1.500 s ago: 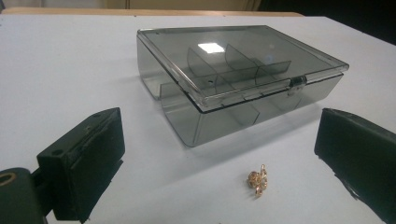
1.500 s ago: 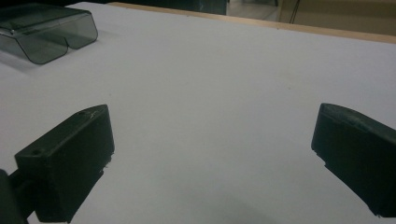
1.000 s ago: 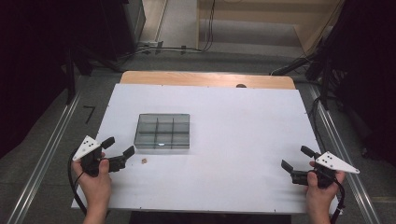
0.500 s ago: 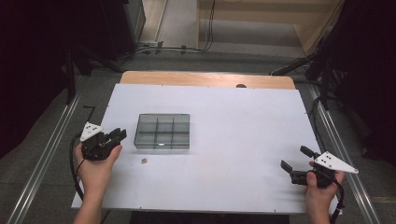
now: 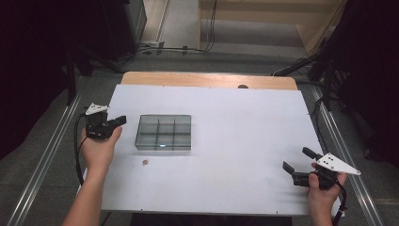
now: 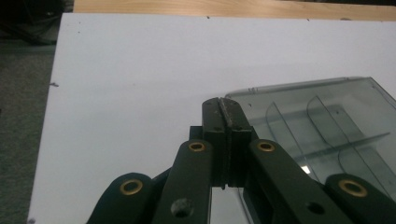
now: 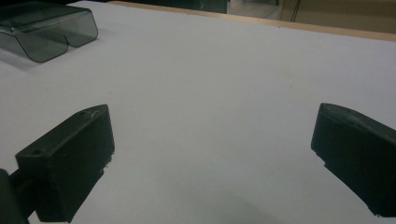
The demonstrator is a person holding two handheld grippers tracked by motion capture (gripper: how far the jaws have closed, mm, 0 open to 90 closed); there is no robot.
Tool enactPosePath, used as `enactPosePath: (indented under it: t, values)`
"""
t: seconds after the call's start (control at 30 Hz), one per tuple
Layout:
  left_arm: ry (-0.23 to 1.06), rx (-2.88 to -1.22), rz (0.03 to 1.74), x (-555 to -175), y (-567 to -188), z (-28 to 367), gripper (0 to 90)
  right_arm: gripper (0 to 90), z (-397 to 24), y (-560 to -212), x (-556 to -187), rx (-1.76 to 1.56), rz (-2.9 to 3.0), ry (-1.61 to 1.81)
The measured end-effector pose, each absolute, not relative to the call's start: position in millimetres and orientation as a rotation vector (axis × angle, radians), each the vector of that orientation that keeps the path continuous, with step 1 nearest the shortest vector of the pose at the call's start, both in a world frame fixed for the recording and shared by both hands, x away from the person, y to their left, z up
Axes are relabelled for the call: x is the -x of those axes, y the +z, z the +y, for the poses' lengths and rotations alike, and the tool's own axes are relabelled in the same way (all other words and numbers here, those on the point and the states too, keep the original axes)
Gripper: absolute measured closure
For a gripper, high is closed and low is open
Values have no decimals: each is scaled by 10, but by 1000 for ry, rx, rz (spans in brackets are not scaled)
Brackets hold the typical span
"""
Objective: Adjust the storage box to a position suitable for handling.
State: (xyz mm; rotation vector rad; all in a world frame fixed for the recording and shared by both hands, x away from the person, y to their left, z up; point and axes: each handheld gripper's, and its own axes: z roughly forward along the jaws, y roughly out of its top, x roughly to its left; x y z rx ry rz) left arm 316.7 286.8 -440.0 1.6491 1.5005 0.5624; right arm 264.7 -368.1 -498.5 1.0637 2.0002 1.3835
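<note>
The left claw (image 5: 117, 121) hung just beside the left end of the clear divided box (image 5: 163, 132), its jaws having just closed flat against each other with nothing between them. The box sat on the white surface (image 5: 235, 122), left of centre. A small brown speck (image 5: 145, 163) lay near the box's front. The right claw (image 5: 297, 160) rested released, well apart, near the front right corner.
</note>
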Motion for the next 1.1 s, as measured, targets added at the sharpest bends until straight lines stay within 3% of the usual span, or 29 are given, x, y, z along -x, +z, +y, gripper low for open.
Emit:
enactPosePath:
  t: [0.43, 1.1]
  values:
    - [414, -1800, 1572, -3782, -4659, 2850, 900, 0, -3679, -4987, -2646, -1061, 2003, 1383]
    - [392, -1850, 1539, -3911, -4749, 2692, 900, 0, -3672, -4990, -2647, -1064, 2001, 1372]
